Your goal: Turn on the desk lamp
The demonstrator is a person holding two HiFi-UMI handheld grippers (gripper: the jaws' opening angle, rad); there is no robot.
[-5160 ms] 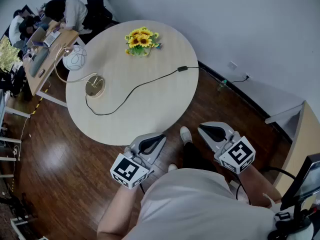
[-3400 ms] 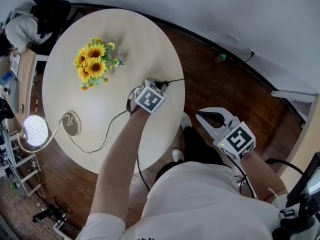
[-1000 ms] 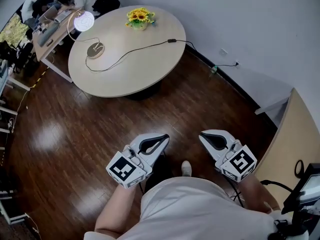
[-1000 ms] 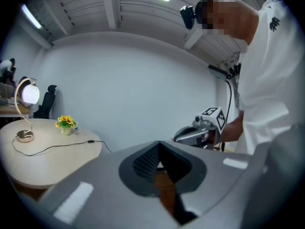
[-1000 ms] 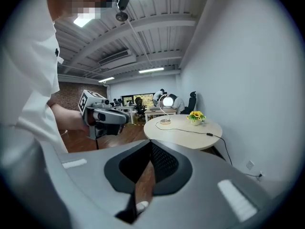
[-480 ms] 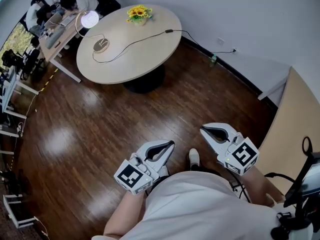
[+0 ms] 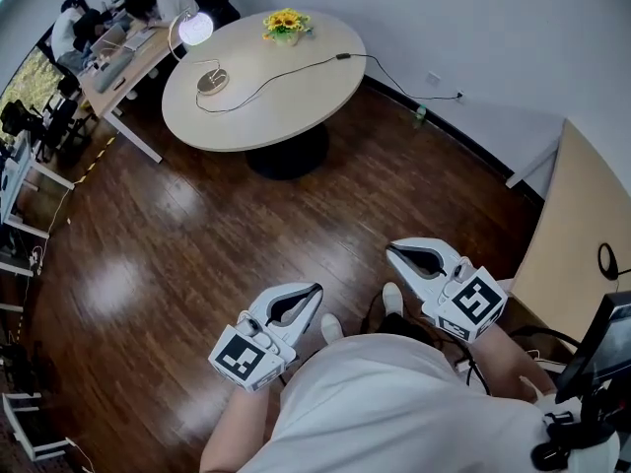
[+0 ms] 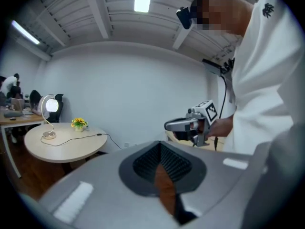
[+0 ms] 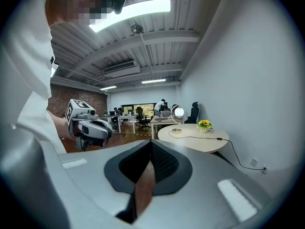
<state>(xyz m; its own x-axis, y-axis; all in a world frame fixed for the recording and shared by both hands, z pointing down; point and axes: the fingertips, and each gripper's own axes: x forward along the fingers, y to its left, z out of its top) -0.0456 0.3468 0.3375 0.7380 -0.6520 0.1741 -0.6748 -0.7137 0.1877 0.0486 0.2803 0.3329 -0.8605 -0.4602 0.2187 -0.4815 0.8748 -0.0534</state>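
The desk lamp (image 7: pixel 195 28) glows on the round table (image 7: pixel 286 106) far ahead, its brass base (image 7: pixel 211 84) beside it. A black cable with an inline switch (image 7: pixel 344 56) runs across the tabletop. Both grippers hang low near my body, far from the table. My left gripper (image 7: pixel 315 291) is shut and holds nothing. My right gripper (image 7: pixel 391 250) is also shut and empty. In the left gripper view the lit lamp (image 8: pixel 49 105) stands on the table (image 8: pixel 64 144), with the right gripper (image 8: pixel 188 124) alongside. The right gripper view shows the lamp (image 9: pixel 178 112) and the left gripper (image 9: pixel 90 125).
Sunflowers (image 7: pixel 287 23) stand at the table's far edge. A desk with seated people (image 7: pixel 118 52) lies past the table at the left. A wall socket (image 7: pixel 432 79) and a green bottle (image 7: pixel 421 116) are by the wall. A wooden panel (image 7: pixel 572 225) stands at my right.
The table with the lit lamp has shifted a little right and up in the head view. Both grippers stay shut and low near my body.
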